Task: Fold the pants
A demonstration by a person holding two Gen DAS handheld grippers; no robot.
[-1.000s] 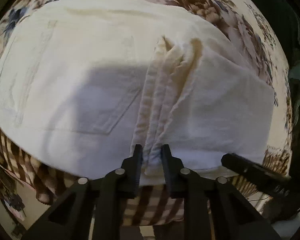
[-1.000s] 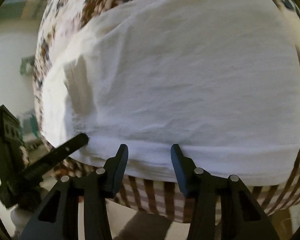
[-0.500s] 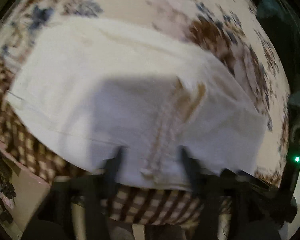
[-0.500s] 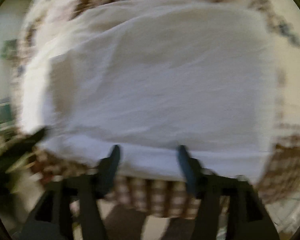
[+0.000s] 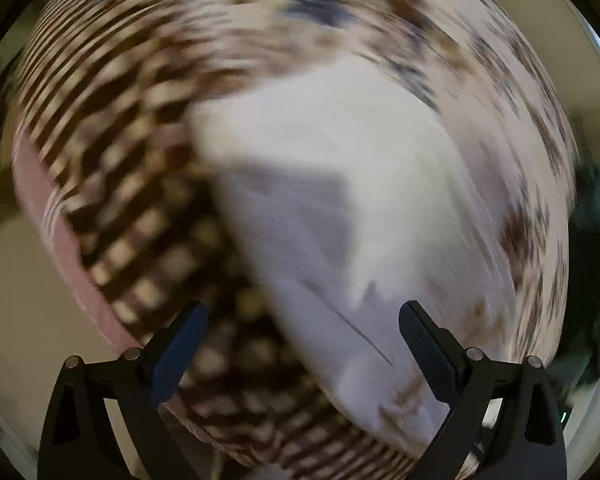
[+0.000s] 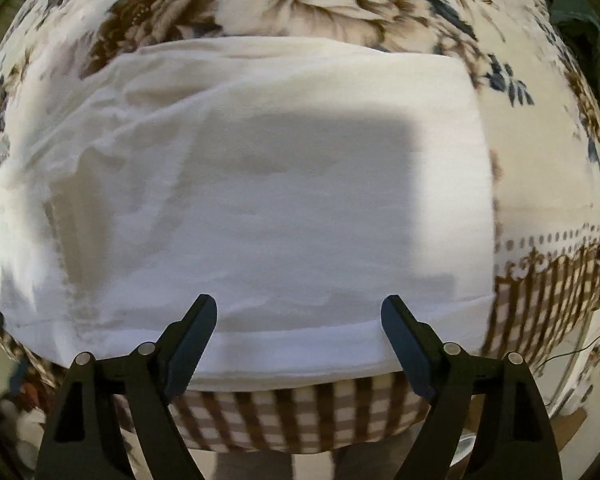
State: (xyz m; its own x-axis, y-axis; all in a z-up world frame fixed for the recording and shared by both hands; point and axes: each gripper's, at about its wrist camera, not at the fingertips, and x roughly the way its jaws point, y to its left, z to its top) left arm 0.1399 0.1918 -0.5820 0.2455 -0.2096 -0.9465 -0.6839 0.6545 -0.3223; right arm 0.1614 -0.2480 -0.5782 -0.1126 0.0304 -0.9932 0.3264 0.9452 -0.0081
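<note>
The white pants (image 6: 260,184) lie folded into a wide rectangle on a floral and checked cloth (image 6: 540,152). My right gripper (image 6: 298,322) is open and empty, its fingers just above the pants' near edge. In the left wrist view the picture is motion-blurred; the pants (image 5: 340,184) show as a white patch running to the lower right. My left gripper (image 5: 302,326) is open wide and empty, above the checked border and the pants' near corner.
The checked brown border (image 6: 300,412) hangs over the table's front edge. Dark green fabric (image 6: 580,16) lies at the far right. A pale floor (image 5: 28,300) shows at the left in the left wrist view.
My left gripper has let go of the bunched pants edge, opened wide and swung left. My right gripper has opened wider and drawn back a little; the pants lie flat.
</note>
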